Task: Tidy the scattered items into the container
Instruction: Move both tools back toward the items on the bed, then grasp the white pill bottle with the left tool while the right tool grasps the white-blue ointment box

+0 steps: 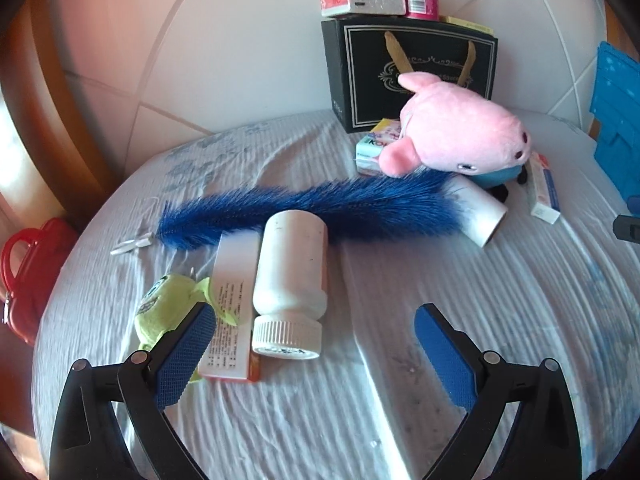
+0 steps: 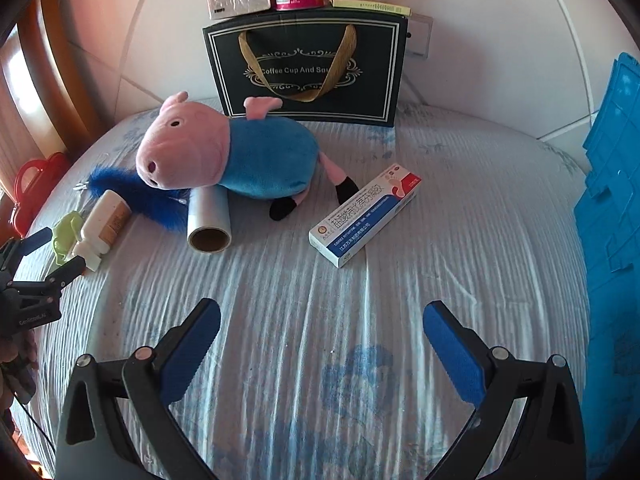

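You have a white bottle [image 1: 290, 276] on its side, a pig plush [image 2: 228, 152], a blue fur tail [image 1: 320, 208], a film roll [image 2: 209, 220] and a long medicine box [image 2: 366, 216] scattered on the bed, blue crate [image 2: 612, 208] at right.

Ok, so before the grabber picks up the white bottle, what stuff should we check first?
1. Left gripper open wide enough: ok, both pads apart.
2. White bottle between the fingers: not ok, it lies left of centre, near the left pad.
3. Bottle cap on: ok, ribbed cap faces the gripper.
4. Nothing crowding the bottle: not ok, an orange-edged box touches its side and a green plush sits by the left pad.
5. Right gripper out of the way: ok, open and empty.
6. Blue container ready: cannot tell, only its wall shows.
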Demonstrator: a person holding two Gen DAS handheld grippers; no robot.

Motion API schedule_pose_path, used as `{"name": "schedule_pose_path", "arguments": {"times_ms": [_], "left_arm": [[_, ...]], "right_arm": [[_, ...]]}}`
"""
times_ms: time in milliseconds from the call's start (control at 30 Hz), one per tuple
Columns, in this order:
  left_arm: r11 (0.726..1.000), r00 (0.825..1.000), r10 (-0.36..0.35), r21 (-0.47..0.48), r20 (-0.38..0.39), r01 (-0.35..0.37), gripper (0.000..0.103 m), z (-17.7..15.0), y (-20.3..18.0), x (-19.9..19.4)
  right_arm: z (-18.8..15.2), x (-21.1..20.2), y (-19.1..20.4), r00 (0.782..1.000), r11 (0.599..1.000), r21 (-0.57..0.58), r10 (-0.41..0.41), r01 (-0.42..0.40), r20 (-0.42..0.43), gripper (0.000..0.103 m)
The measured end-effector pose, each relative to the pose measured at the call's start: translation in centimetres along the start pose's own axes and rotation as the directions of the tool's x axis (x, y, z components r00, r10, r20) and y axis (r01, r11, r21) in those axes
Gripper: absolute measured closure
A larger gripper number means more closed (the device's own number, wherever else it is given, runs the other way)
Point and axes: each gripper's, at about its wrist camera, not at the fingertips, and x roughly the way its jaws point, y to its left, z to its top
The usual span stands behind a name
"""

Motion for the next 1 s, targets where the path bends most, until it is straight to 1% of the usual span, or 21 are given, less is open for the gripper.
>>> {"name": "schedule_pose_path", "arguments": {"times_ms": [100,267,367,400,433,467,500,533,567,700,833,1000], "left_arm": [[1.000,1.000,-0.002,0.004,-0.003,0.002,0.003,0.2,0.4,1.7],[1.000,1.000,-0.017,-0.014,-0.015,0.017,0.005,1.1,0.9,4.2],[0.999,0.999,-0.030,-0.015,-0.024,0.029,0.009,1.3,0.5,5.5],[1.000,0.999,-0.028,-0.009,-0.027,0.028,0.012,1.4,0.2,5.8],[1.000,1.000,-0.018,0.002,-0.022,0.018,0.013,1.4,-0.1,5.9],[1.000,1.000,-0.018,0.009,-0.017,0.018,0.021,1.4,-0.3,5.9],[1.000,1.000,-0.025,0.008,-0.018,0.025,0.038,1.4,-0.3,6.0],[1.000,0.999,-0.028,0.005,-0.021,0.028,0.045,1.4,-0.3,6.1],[1.000,0.999,-0.027,0.004,-0.020,0.027,0.048,1.3,-0.3,6.0],[0.999,0.999,-0.035,0.015,-0.011,0.036,0.048,1.0,-0.5,5.5],[0.999,0.999,-0.045,0.013,0.000,0.045,0.049,0.4,-0.4,4.4],[0.998,0.998,-0.061,0.019,0.014,0.061,0.049,-0.4,-0.6,2.9]], "right_arm": [[0.1,1.5,0.1,1.000,1.000,0.008,-0.008,0.008,-0.007,0.000],[0.4,3.7,-0.3,0.999,0.999,0.020,-0.027,0.028,-0.020,0.000],[0.7,5.0,-0.8,0.998,0.998,0.025,-0.049,0.050,-0.028,0.000],[0.9,5.4,-0.9,0.998,0.998,0.028,-0.053,0.054,-0.029,0.000],[1.0,5.8,-1.1,0.998,0.998,0.032,-0.056,0.057,-0.031,0.000],[1.1,6.1,-1.2,0.998,0.998,0.037,-0.057,0.058,-0.031,0.000],[1.1,6.5,-1.3,0.998,0.997,0.042,-0.059,0.060,-0.032,0.000],[1.1,6.8,-1.5,0.998,0.997,0.048,-0.062,0.063,-0.032,0.000],[1.2,7.2,-1.6,0.998,0.996,0.055,-0.062,0.064,-0.032,0.000],[1.4,8.6,-2.5,0.998,0.992,0.108,-0.058,0.062,-0.038,0.000],[2.0,9.5,-3.0,0.998,0.989,0.138,-0.058,0.061,-0.023,0.000],[3.5,11.5,-3.4,0.995,0.981,0.166,-0.095,0.101,-0.042,0.000]]}}
